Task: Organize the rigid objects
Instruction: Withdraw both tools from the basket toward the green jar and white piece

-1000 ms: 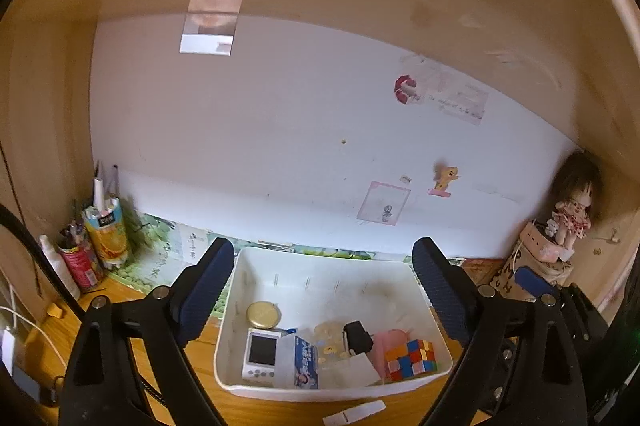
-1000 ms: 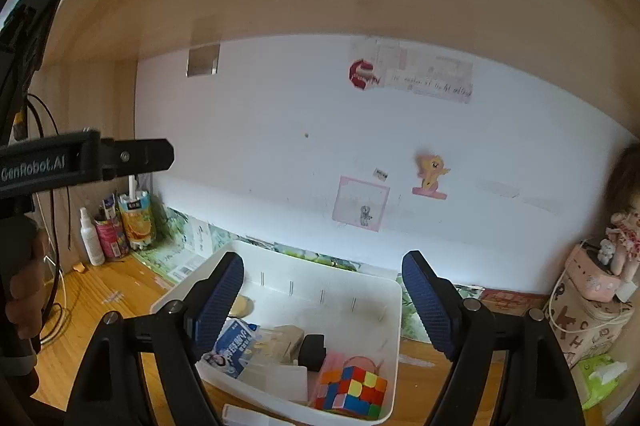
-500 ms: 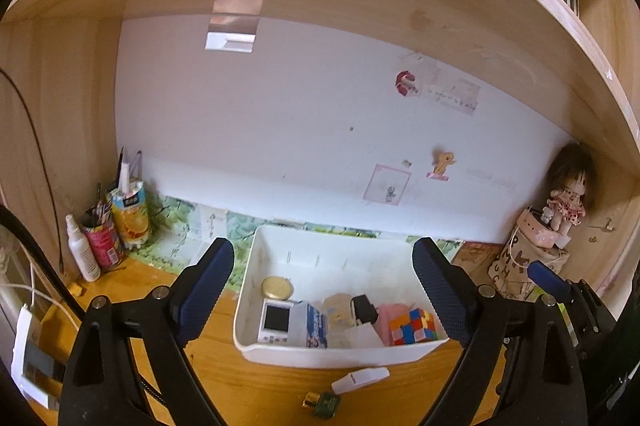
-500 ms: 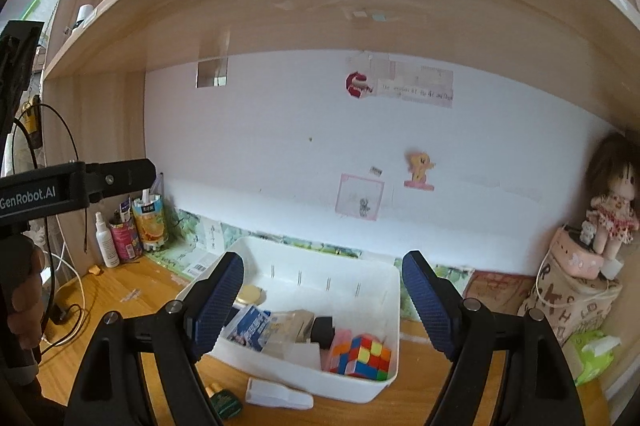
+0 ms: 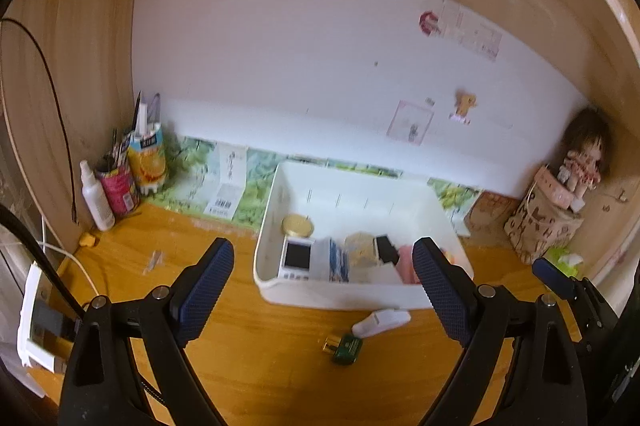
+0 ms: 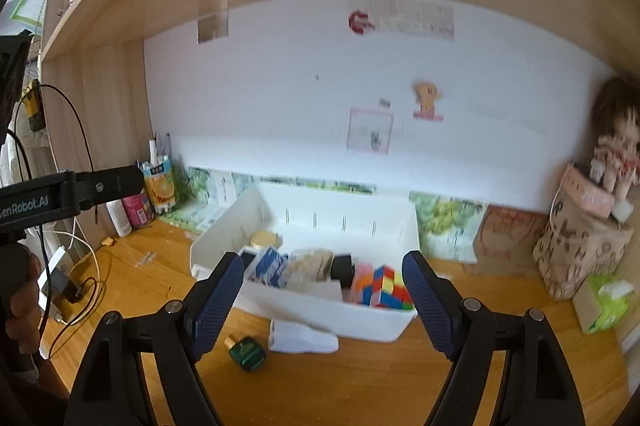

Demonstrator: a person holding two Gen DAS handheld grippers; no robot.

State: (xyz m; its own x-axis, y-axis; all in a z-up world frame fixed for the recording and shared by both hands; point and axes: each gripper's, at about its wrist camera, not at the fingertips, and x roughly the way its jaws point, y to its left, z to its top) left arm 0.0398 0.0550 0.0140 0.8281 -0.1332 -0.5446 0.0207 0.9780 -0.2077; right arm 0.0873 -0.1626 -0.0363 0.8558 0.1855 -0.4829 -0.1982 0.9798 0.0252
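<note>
- The left gripper (image 5: 323, 282) had its jaws spread wide with nothing between them, above the wooden desk (image 5: 248, 358) in front of the white bin (image 5: 344, 296).
- The right gripper (image 6: 322, 296) was likewise spread and empty, facing the same bin (image 6: 384, 326) from slightly further right.
- Most rigid items already sat in the bin: a colour cube (image 6: 384, 286), a blue-and-white carton (image 6: 270, 266), a small white handheld device (image 5: 297, 258) and a gold round lid (image 5: 297, 225).
- Two things lay loose on the desk just in front of the bin: a small green bottle (image 6: 247, 348) and a flat white plastic piece (image 6: 302, 342), nearly touching.
- Risk, as I judged it: since the two lay so close, a wide-open grab at one could nudge the other, and the bottle might roll away.
- A low approach could also bump the bin's front wall.
</note>
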